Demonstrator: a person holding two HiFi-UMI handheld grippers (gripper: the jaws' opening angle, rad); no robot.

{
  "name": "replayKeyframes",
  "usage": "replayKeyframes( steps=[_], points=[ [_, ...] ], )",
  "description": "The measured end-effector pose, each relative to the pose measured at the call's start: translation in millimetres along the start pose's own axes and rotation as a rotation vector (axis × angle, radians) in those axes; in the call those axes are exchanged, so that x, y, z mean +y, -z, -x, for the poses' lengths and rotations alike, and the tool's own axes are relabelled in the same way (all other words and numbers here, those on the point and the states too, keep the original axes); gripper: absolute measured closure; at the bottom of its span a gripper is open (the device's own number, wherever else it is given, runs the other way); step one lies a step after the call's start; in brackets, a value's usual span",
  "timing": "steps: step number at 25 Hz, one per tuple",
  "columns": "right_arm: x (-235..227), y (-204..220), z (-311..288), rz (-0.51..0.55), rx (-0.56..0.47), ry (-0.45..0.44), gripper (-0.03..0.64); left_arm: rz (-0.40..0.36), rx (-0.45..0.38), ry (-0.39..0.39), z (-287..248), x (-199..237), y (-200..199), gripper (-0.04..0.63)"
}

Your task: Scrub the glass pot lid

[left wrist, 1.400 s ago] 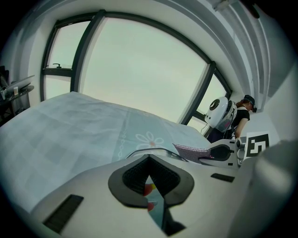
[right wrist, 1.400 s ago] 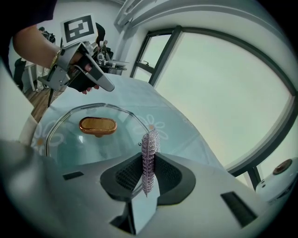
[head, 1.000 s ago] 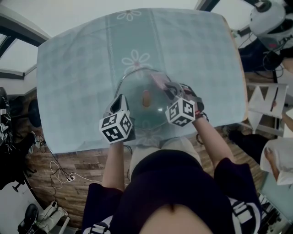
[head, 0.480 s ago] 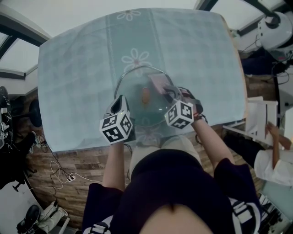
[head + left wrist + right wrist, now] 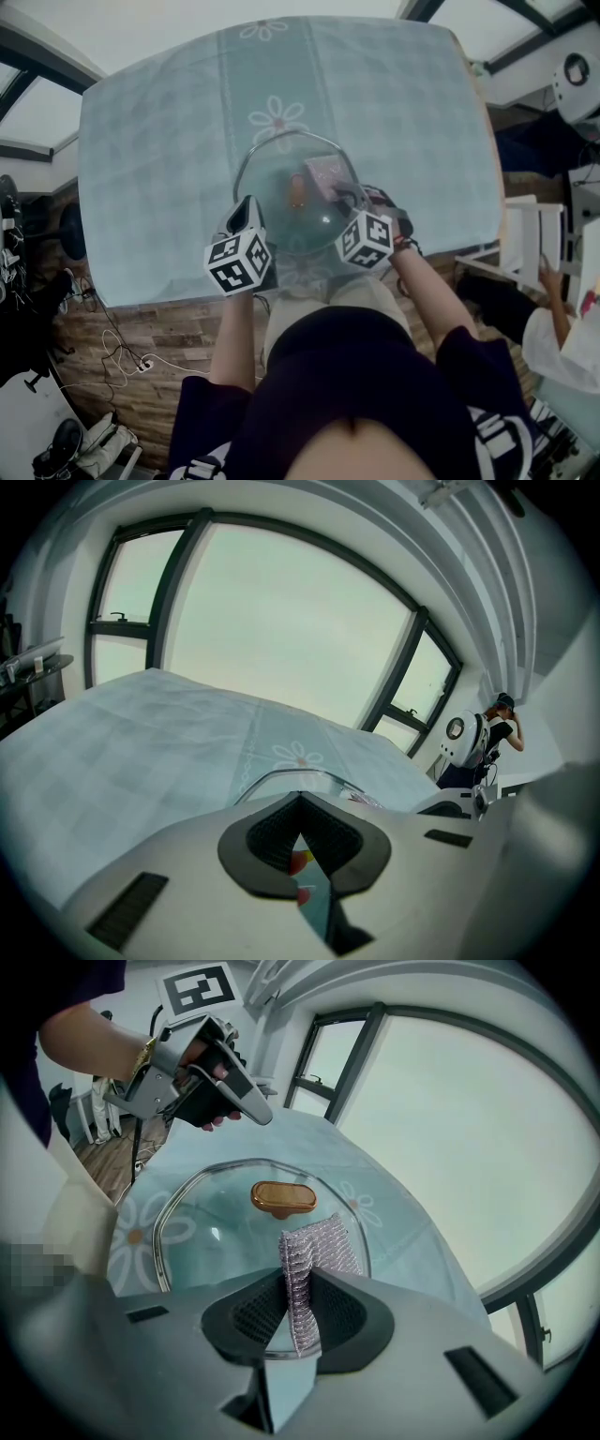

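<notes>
Two grippers meet at the glass pot lid (image 5: 277, 169), which lies near the tabletop's (image 5: 150, 159) front edge. The right gripper's (image 5: 342, 197) jaws pinch a purple scrub cloth (image 5: 314, 1246) on the glass. The left gripper's (image 5: 247, 208) jaws are closed tight.

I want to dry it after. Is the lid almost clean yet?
Picked up already: the right gripper is shut on the purple scrub cloth. In hand: the cloth lies on the glass pot lid beside its brown knob, while the shut left gripper sits at the rim. Left: the rest of the glass; I cannot tell how clean any part is.
</notes>
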State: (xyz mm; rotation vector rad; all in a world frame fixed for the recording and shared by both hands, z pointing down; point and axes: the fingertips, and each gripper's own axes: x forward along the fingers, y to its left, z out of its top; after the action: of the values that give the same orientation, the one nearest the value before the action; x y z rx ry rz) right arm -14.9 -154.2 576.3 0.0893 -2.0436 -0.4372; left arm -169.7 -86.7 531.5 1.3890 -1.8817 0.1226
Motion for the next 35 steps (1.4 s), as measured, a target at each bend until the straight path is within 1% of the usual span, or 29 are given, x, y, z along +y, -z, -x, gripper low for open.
replayKeyframes(
  steps=[5, 24, 35],
  points=[
    [13, 3, 4, 0.005, 0.007, -0.016, 0.54, -0.006, -0.002, 0.002, 7, -2, 4, 0.604],
    [60, 10, 13, -0.042, 0.028, -0.053, 0.54, -0.031, 0.004, 0.012, 36, 3, 28, 0.604],
    [89, 12, 17, -0.05, 0.054, -0.079, 0.54, -0.041, -0.002, 0.029, 52, 4, 33, 0.604]
  ],
)
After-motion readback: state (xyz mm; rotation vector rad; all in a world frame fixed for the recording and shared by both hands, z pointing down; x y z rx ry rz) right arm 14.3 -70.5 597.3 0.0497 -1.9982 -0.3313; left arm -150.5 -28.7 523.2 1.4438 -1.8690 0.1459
